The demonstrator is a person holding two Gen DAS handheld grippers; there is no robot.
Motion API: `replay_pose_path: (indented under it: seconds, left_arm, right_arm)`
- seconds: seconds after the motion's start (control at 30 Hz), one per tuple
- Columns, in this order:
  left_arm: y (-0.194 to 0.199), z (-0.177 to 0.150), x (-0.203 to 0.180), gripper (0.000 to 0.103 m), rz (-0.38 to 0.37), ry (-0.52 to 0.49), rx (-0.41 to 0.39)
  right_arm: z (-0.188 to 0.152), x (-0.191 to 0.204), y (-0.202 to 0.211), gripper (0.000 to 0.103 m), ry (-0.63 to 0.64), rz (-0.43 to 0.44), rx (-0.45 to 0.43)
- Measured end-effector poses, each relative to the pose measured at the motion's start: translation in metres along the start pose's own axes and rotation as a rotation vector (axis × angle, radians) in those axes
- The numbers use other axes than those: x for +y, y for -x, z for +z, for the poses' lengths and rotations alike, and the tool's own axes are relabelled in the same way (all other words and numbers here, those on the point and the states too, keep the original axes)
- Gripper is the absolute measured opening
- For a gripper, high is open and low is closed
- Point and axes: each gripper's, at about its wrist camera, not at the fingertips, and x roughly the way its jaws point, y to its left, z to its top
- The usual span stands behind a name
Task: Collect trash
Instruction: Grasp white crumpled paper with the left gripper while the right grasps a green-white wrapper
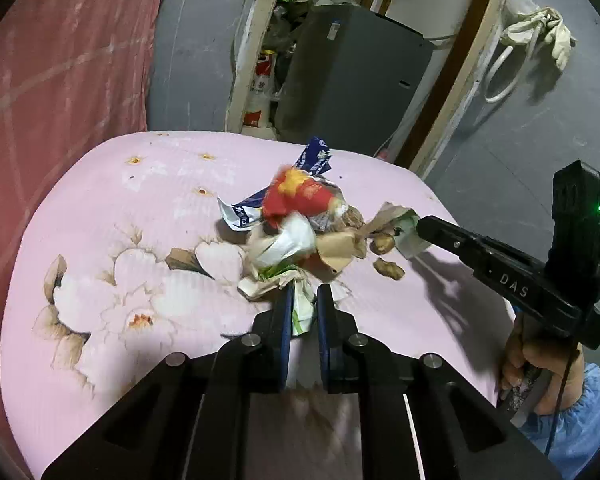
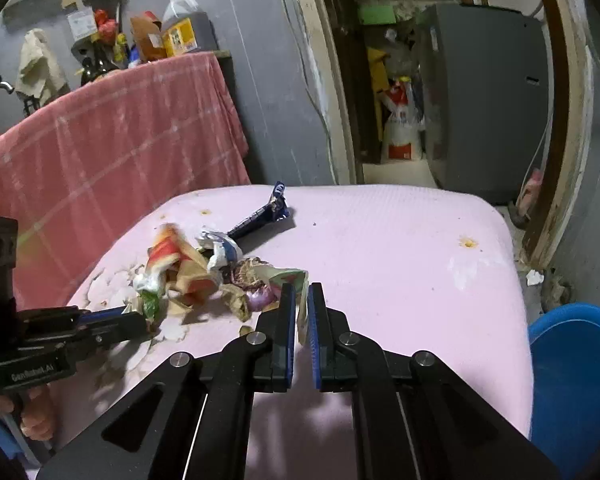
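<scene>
A heap of trash lies on a pink flowered table cover: red and blue wrappers, a white bag, brown paper, food scraps. My left gripper is shut on a white-green wrapper at the heap's near edge. My right gripper is shut on a green-white carton piece at the heap's right side. It also shows in the left wrist view, and the left gripper shows in the right wrist view. A blue wrapper lies behind the heap.
A blue bin stands beside the table's right edge. A red checked cloth covers a counter to the left, with bottles on it. A grey appliance stands in the doorway behind.
</scene>
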Motion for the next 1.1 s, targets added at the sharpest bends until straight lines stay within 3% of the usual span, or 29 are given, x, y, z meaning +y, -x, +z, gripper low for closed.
replay_pose_path:
  seconds: [0.23, 0.27, 0.3, 0.33, 0.47, 0.8, 0.83, 0.87, 0.9, 1.1]
  left_arm:
    - [0.005, -0.003, -0.009, 0.009, 0.042, -0.031, -0.012]
    - [0.006, -0.003, -0.009, 0.009, 0.048, -0.030, -0.012]
    - [0.005, -0.003, -0.007, 0.009, 0.051, -0.027, -0.015]
    - [0.005, -0.002, -0.006, 0.009, 0.053, -0.023, -0.019]
    - [0.003, 0.001, 0.002, 0.009, 0.050, 0.000, -0.032]
    - [0.000, 0.003, 0.016, 0.009, 0.029, 0.029, -0.032]
    - [0.000, 0.003, 0.016, 0.009, 0.028, 0.028, -0.031]
    - [0.000, 0.003, 0.016, 0.009, 0.028, 0.027, -0.031]
    - [0.000, 0.003, 0.016, 0.009, 0.028, 0.026, -0.031]
    - [0.002, 0.004, 0.013, 0.009, 0.030, 0.026, -0.040]
  right_arm:
    - [-0.001, -0.003, 0.000, 0.008, -0.022, 0.008, 0.013]
    - [0.000, -0.004, -0.002, 0.016, -0.028, 0.007, 0.021]
    - [0.001, -0.004, -0.004, 0.030, -0.034, 0.011, 0.031]
    - [0.001, -0.004, -0.005, 0.034, -0.036, 0.018, 0.036]
    - [0.008, 0.001, -0.012, 0.037, -0.023, 0.021, 0.053]
    - [0.020, 0.002, -0.042, 0.037, -0.042, 0.021, 0.148]
    - [0.019, 0.003, -0.044, 0.035, -0.039, 0.020, 0.159]
    - [0.018, 0.003, -0.046, 0.023, -0.037, 0.021, 0.167]
    - [0.018, 0.003, -0.046, 0.020, -0.037, 0.021, 0.167]
    - [0.014, -0.001, -0.035, 0.020, -0.048, 0.032, 0.118]
